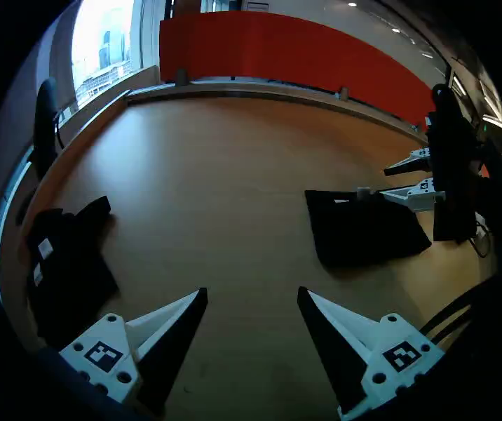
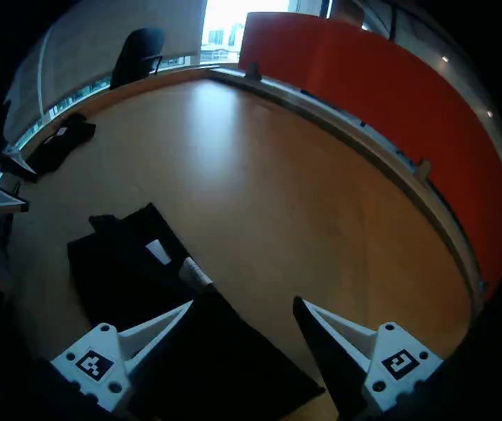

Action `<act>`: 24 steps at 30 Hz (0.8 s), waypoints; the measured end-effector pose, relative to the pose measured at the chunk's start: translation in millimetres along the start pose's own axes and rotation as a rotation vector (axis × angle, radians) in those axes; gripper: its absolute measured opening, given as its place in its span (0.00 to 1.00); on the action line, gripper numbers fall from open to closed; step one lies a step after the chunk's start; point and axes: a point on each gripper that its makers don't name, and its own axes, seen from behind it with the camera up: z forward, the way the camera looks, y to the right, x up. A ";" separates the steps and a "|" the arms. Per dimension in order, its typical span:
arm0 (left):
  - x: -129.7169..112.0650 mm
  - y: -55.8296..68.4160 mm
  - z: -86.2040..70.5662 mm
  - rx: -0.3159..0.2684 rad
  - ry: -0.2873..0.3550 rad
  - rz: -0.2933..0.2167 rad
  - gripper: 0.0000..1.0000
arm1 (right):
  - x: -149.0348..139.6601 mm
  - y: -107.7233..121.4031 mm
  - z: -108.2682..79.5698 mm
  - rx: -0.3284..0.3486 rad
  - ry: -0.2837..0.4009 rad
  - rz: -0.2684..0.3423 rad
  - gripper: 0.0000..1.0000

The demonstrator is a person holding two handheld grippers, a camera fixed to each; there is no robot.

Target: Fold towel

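wooden table (image 1: 216, 175): black towel (image 2: 125, 274) beneath open, empty right tongs (image 2: 244, 302); left tongs (image 1: 252, 290) likewise open.

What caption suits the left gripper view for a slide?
Open left gripper above a wooden table, facing the right gripper beside a folded black towel.

Blk towel (image 1: 363, 228), tan wood table (image 1: 216, 175), red partition (image 1: 286, 49), white L tongs (image 1: 251, 291) & R tongs (image 2: 244, 302) w/ blk-white tags (image 1: 104, 354)

An office. In the left gripper view a red divider (image 1: 286, 52) edges the wooden desk (image 1: 216, 175) at twelve o'clock, a chair (image 1: 44, 119) at ten.
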 end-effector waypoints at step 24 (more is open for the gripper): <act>-5.8 0.0 -8.0 0.009 0.008 -0.008 0.95 | 5.8 8.9 5.3 -0.012 0.004 -0.007 1.00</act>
